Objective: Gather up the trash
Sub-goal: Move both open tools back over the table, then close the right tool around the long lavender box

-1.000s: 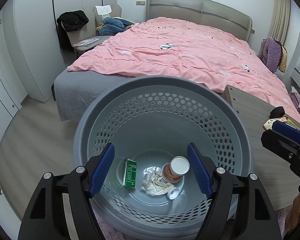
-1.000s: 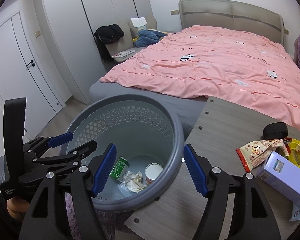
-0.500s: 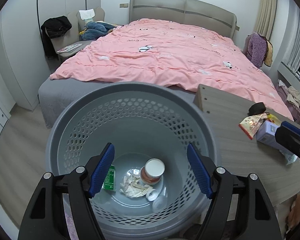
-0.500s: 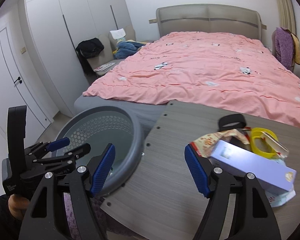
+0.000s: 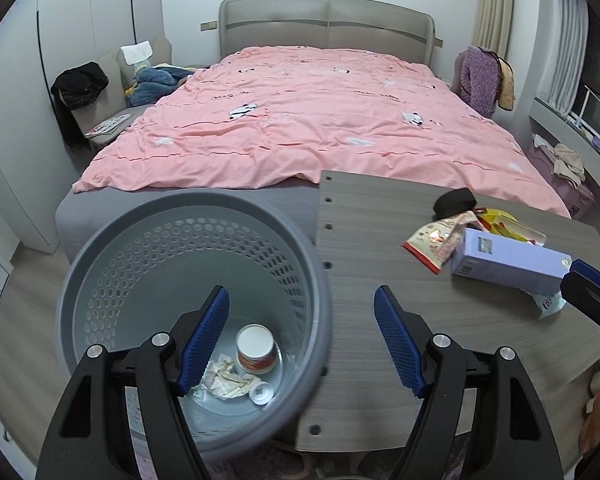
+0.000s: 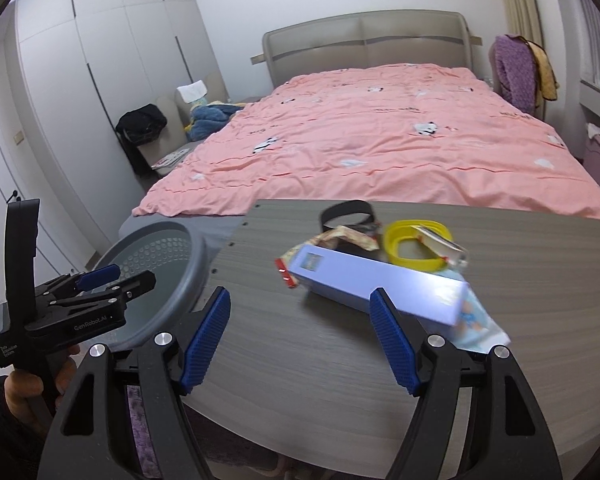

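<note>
A grey perforated trash basket [image 5: 100, 280] stands left of a grey wooden table [image 5: 380, 248]; inside lie a paper cup [image 5: 255, 347], crumpled tissue [image 5: 228, 378] and a small white lid [image 5: 261, 392]. On the table lie a light purple box [image 6: 372, 286], a snack wrapper [image 5: 436, 240], a yellow ring-shaped piece [image 6: 414, 246] and a black band [image 6: 346, 214]. My left gripper [image 5: 302, 340] is open and empty, over the basket's right rim. My right gripper [image 6: 300, 336] is open and empty above the table, just short of the purple box.
A bed with a pink duvet [image 5: 320, 120] lies behind the table and basket. A chair with clothes [image 5: 100, 96] stands at the back left by white wardrobes [image 6: 100, 80]. A purple garment [image 6: 516, 68] hangs at the back right.
Both grippers have swung to the right, from above the basket toward the table. The purple box and wrappers now sit in front of my right gripper. Both stay open.
</note>
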`<state>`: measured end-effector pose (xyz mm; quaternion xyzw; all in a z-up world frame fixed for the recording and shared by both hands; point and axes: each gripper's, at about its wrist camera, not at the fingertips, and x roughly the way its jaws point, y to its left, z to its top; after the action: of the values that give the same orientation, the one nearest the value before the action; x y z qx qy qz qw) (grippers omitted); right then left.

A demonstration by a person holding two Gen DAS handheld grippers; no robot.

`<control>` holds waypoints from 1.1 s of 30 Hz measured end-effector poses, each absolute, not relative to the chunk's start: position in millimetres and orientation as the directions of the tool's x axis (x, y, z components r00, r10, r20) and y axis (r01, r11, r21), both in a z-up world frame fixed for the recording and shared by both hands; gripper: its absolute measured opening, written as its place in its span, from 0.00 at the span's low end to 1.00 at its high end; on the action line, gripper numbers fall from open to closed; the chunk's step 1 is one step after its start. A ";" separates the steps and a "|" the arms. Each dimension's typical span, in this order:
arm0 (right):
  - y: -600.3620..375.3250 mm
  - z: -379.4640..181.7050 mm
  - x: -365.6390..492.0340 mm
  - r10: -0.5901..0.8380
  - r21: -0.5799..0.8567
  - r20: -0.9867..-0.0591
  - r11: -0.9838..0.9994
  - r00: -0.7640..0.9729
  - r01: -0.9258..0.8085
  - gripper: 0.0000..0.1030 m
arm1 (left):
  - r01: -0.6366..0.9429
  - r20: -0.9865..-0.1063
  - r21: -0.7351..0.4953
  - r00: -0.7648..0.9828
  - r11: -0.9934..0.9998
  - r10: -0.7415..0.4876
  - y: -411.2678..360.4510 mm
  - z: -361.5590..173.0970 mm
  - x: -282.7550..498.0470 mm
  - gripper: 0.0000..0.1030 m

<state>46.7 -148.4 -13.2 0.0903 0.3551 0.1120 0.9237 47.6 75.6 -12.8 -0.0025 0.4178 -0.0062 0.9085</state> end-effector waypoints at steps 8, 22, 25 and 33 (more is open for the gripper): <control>-186.5 -20.8 44.9 0.231 0.185 -0.654 0.972 0.720 -0.144 0.69 | 0.049 -0.774 0.003 0.633 0.999 -0.029 40.7 -17.5 49.6 0.70; -176.5 -24.2 102.3 0.288 0.014 -0.756 0.905 0.587 -0.425 0.69 | 0.010 -0.770 0.041 0.638 0.999 0.025 29.3 -11.2 52.7 0.70; -167.5 -30.0 110.4 0.278 -0.018 -0.786 0.882 0.552 -0.471 0.69 | -0.005 -0.772 0.040 0.634 0.999 0.034 31.9 -11.8 53.7 0.70; -149.2 -48.1 131.4 0.218 -0.092 -0.853 0.832 0.475 -0.547 0.65 | -0.014 -0.772 0.038 0.634 0.999 0.039 35.1 -10.9 57.7 0.70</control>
<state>131.4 -149.2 -48.1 -0.1792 0.4589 0.2277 0.8399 57.7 35.1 -10.9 0.0141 0.4275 0.0147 0.9038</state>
